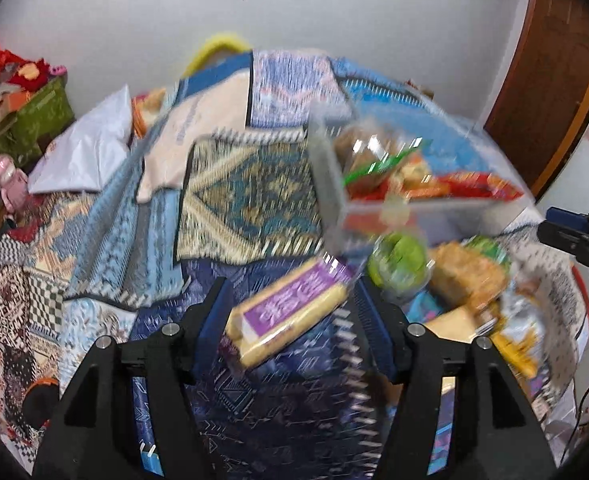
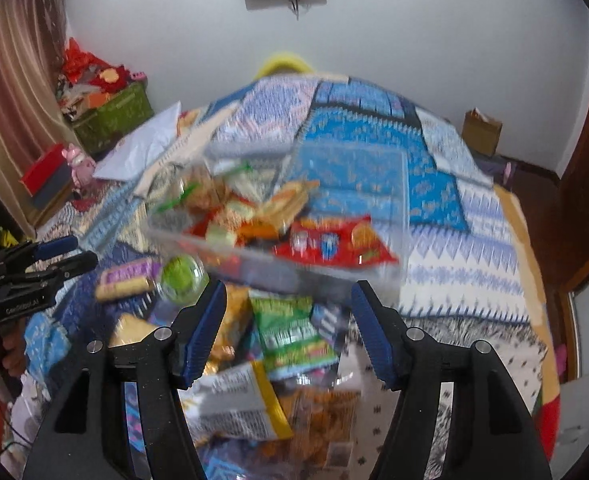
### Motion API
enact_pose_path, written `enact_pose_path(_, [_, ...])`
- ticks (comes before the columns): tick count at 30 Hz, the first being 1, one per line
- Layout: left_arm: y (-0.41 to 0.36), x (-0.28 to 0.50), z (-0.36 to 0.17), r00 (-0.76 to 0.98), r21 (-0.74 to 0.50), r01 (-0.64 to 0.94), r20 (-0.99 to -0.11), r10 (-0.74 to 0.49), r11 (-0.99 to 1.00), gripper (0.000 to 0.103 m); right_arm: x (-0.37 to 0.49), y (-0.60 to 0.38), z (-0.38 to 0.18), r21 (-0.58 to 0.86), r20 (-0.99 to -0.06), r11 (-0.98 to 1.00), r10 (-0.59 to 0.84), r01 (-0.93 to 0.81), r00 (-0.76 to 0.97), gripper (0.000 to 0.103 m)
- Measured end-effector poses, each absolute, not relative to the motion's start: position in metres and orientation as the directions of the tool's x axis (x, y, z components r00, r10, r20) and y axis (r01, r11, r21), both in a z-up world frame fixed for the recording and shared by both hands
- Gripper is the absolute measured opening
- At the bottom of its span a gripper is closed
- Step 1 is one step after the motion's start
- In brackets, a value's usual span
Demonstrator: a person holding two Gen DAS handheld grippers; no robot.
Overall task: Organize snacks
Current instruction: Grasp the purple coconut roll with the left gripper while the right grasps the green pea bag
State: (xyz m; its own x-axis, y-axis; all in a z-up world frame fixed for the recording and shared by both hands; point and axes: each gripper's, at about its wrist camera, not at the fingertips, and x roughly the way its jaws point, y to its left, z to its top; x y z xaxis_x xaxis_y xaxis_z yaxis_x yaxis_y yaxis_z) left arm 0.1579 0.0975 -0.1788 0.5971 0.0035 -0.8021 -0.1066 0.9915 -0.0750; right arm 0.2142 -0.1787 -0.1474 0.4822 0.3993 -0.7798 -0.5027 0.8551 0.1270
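A clear plastic bin (image 1: pixel 334 184) (image 2: pixel 374 276) on the bed holds several snack packs, a red one (image 2: pixel 334 242) at its front. A yellow wafer pack with a purple label (image 1: pixel 290 312) (image 2: pixel 124 278) lies on the quilt between my left gripper's (image 1: pixel 290 300) open fingers, apart from the pads. A green-lidded cup (image 1: pixel 400 258) (image 2: pixel 180 274) lies in front of the bin. Loose snack bags form a pile, with a green bag (image 2: pixel 290 330) and a white-and-yellow bag (image 2: pixel 238 400) under my right gripper (image 2: pixel 288 304), which is open and empty. Both views are motion-blurred.
The patterned patchwork quilt (image 1: pixel 246 192) (image 2: pixel 474 276) covers the bed. A white pillow (image 1: pixel 90 156) lies at the far left. A green crate (image 2: pixel 114 120) of clutter stands against the wall. A brown door (image 1: pixel 550 76) is at the right.
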Motion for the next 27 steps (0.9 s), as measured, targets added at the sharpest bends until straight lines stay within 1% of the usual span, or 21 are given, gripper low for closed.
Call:
enact_pose_path(2, [0.103,0.163,-0.194,0.565,-0.079,-0.111,-0.825,-0.003,0.991,0.066,0.215,-0.181,-0.160,0.130,-0.803,0.858,0.385,-0.497,0.455,0.061])
enact_pose_path(7, [0.110,0.177,-0.220,0.519,-0.069,-0.107,-0.855,-0.003,0.992,0.067,0.218,-0.180,-0.184,0.120,-0.845,0.859,0.352,-0.499,0.403,0.061])
enact_pose_path(9, [0.109,0.181,-0.224,0.517,-0.081,-0.081,-0.855,-0.028,0.993,0.073,0.219,-0.178,-0.190,0.122,-0.855,0.853,0.350,-0.507,0.382,0.061])
enact_pose_path(11, [0.105,0.187,-0.227,0.513,-0.081,-0.061,-0.857,-0.038,0.995,0.075,0.222,-0.174,-0.195,0.127,-0.863,0.849,0.350,-0.513,0.364,0.061])
enact_pose_path(19, [0.099,0.208,-0.239,0.499,-0.068,-0.044,-0.866,-0.037,0.997,0.075,0.233,-0.161,-0.212,0.125,-0.884,0.834,0.340,-0.537,0.322,0.061])
enact_pose_path(22, [0.100,0.206,-0.243,0.509,-0.095,-0.059,-0.859,-0.052,0.994,0.072,0.235,-0.162,-0.214,0.139,-0.880,0.831,0.353,-0.539,0.318,0.061])
enact_pose_path(23, [0.100,0.204,-0.243,0.514,-0.100,-0.062,-0.856,-0.054,0.993,0.070,0.235,-0.163,-0.214,0.142,-0.878,0.830,0.358,-0.540,0.318,0.061])
enact_pose_path(24, [0.100,0.201,-0.242,0.518,-0.105,-0.064,-0.854,-0.057,0.992,0.066,0.235,-0.164,-0.214,0.148,-0.874,0.828,0.365,-0.541,0.319,0.059])
enact_pose_path(25, [0.100,0.197,-0.241,0.521,-0.111,-0.071,-0.852,-0.059,0.991,0.065,0.235,-0.164,-0.214,0.159,-0.873,0.824,0.375,-0.543,0.314,0.052])
enact_pose_path(26, [0.100,0.194,-0.240,0.522,-0.115,-0.073,-0.851,-0.060,0.991,0.063,0.235,-0.165,-0.213,0.168,-0.870,0.823,0.383,-0.542,0.312,0.049])
enact_pose_path(27, [0.100,0.192,-0.240,0.522,-0.119,-0.073,-0.850,-0.064,0.990,0.062,0.235,-0.165,-0.213,0.171,-0.867,0.824,0.386,-0.539,0.314,0.049])
